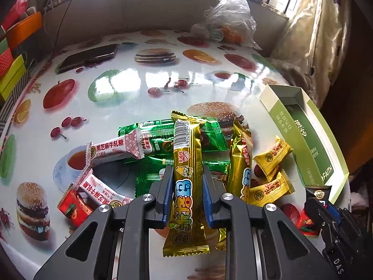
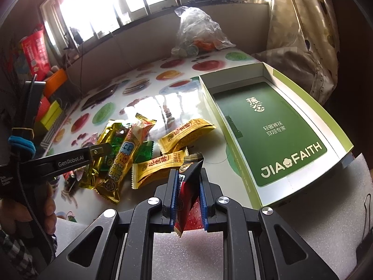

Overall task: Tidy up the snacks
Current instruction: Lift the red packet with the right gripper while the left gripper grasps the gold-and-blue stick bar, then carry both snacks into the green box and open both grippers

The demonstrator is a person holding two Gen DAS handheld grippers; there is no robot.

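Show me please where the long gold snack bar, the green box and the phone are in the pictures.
long gold snack bar [image 1: 186, 161]: left wrist view, middle of the wrapper.
green box [image 2: 270, 126]: right wrist view, its green inner floor.
phone [image 1: 89, 57]: left wrist view, middle of the dark screen.

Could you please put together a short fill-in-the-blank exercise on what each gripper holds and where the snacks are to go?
1. The left gripper is shut on a long ____ snack stick.
2. The right gripper is shut on a dark ____-and-black candy packet.
3. The green box lies open with ____ snacks inside.
4. A black phone lies on the ____-printed tablecloth.

Missing words: gold; red; no; food
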